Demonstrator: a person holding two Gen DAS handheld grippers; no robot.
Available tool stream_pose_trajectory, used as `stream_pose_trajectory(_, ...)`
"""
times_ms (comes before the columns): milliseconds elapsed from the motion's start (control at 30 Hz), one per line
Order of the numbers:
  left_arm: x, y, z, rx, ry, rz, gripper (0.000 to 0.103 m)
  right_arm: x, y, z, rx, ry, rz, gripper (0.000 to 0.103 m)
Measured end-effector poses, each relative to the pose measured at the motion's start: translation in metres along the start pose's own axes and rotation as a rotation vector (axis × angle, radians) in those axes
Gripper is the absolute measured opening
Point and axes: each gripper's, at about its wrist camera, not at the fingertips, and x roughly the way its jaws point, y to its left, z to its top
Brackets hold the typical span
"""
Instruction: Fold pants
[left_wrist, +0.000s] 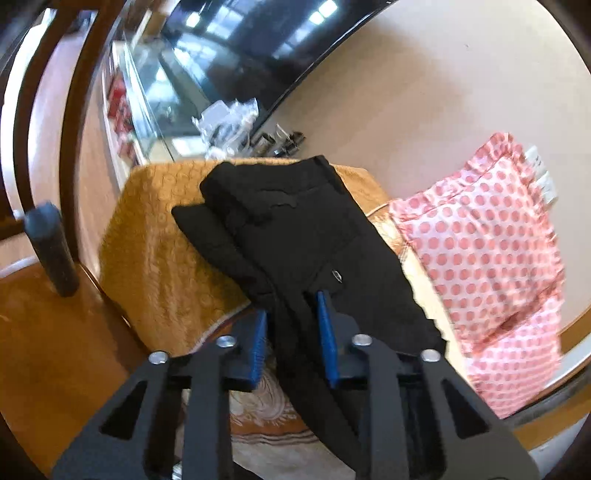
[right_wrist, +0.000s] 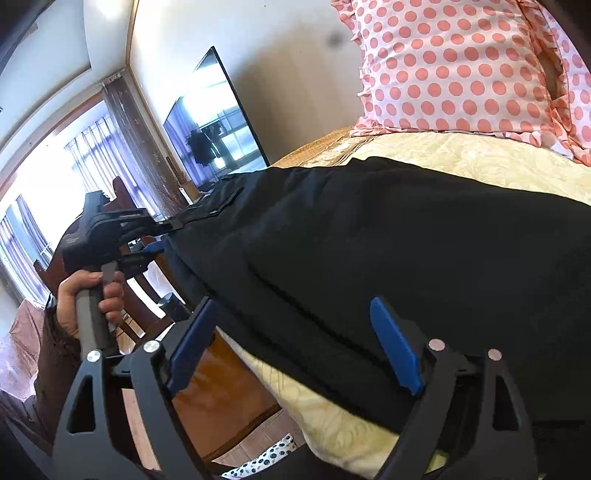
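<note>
Black pants (left_wrist: 295, 229) lie on the yellow patterned bedspread (left_wrist: 155, 251), partly folded with the waist end far from me. My left gripper (left_wrist: 291, 306) is open, its blue pads either side of the near edge of the fabric. In the right wrist view the pants (right_wrist: 369, 240) spread wide across the bed. My right gripper (right_wrist: 295, 325) is open, wide apart, at the pants' near edge over the bed's side. The left gripper (right_wrist: 155, 236), held in a hand, shows at the pants' far end.
A pink polka-dot pillow (left_wrist: 487, 251) lies on the bed to the right; it also shows in the right wrist view (right_wrist: 461, 66). A dark wooden chair (left_wrist: 48, 243) stands left of the bed. A television (right_wrist: 218, 122) hangs on the wall.
</note>
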Motion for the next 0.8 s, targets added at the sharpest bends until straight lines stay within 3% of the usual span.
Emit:
stream_pose_trajectory(133, -0.016, -0.055, -0.010, 0.242, -0.138, 0.083, 0.015, -0.025, -0.014, -0.007, 0.015, -0.031, -0.008, 0.086)
stream_pose_trajectory(267, -0.037, -0.127, -0.020, 0.435, -0.202, -0.023, 0.013, -0.064, -0.036, -0.015, 0.059, -0.091, -0.055, 0.086)
stream_pose_trajectory(333, -0.046, -0.172, -0.037, 0.554, -0.199, -0.125, 0.011, -0.091, -0.049, -0.020, 0.091, -0.143, -0.106, 0.088)
stream_pose_trajectory(400, -0.052, -0.216, -0.067, 0.690, -0.160, -0.242, 0.010, -0.120, -0.063, -0.026, 0.136, -0.199, -0.157, 0.088)
stream_pose_trajectory(467, -0.054, -0.260, -0.120, 0.875, -0.080, -0.387, 0.010, -0.150, -0.077, -0.033, 0.183, -0.259, -0.223, 0.090)
stream_pose_trajectory(567, -0.047, -0.289, -0.190, 1.061, 0.083, -0.519, 0.010, -0.182, -0.100, -0.046, 0.257, -0.314, -0.329, 0.092)
stream_pose_trajectory(667, -0.023, -0.285, -0.267, 1.241, 0.289, -0.547, 0.010, -0.202, -0.123, -0.057, 0.339, -0.331, -0.395, 0.092)
stream_pose_trajectory(733, -0.013, -0.276, -0.285, 1.266, 0.344, -0.531, 0.010, -0.212, -0.140, -0.065, 0.405, -0.340, -0.412, 0.092)
stream_pose_trajectory(800, -0.012, -0.270, -0.287, 1.266, 0.334, -0.533, 0.010, -0.218, -0.151, -0.069, 0.450, -0.347, -0.423, 0.092)
